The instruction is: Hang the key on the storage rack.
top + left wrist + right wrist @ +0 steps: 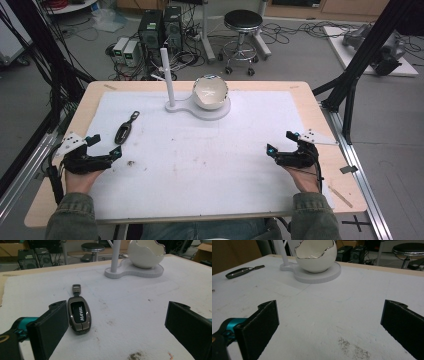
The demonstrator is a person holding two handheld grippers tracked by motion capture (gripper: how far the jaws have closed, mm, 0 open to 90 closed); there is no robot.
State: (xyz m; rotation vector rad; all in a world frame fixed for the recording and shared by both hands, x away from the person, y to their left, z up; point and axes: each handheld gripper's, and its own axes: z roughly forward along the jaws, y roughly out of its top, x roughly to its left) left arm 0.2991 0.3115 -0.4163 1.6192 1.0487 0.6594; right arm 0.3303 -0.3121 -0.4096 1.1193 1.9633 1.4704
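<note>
Both pairs of fingers stand wide apart with nothing between them. In the high view the left gripper (104, 145) rests low at the near left of the white mat (200, 175), held in the person's left hand (80, 180), and the right gripper (281, 142) sits at the near right, in the right hand (305, 177). A dark car key fob (125, 130) lies flat on the mat just ahead of the left gripper's fingertips, apart from them. Well ahead of both grippers, near the far edge, a white stand base (200, 110) carries an upright white post (168, 75) and a white egg-shaped bowl (210, 92) with a jagged, broken-shell rim.

In the left gripper view the two black fingers (50, 327) are spread to the frame's sides, gripping nothing. The key fob (79, 315), marked HAVAL, lies just beside the inner face of the left-hand finger, within the gap; whether it touches that finger I cannot tell. Its small loop end (76, 288) points away from the gripper. The stand base (135, 271), post (115, 255) and bowl (146, 252) are well beyond the fingertips. A dark smudge (135, 355) marks the mat between the fingers.

In the right gripper view the black fingers (259, 325) are likewise fully open over bare mat (324, 312), with a dark speckled stain (352, 347) between them. The bowl (315, 255) on its base (319, 273) stands ahead, and the key fob (238, 272) lies far off to the left of the fingers.
</note>
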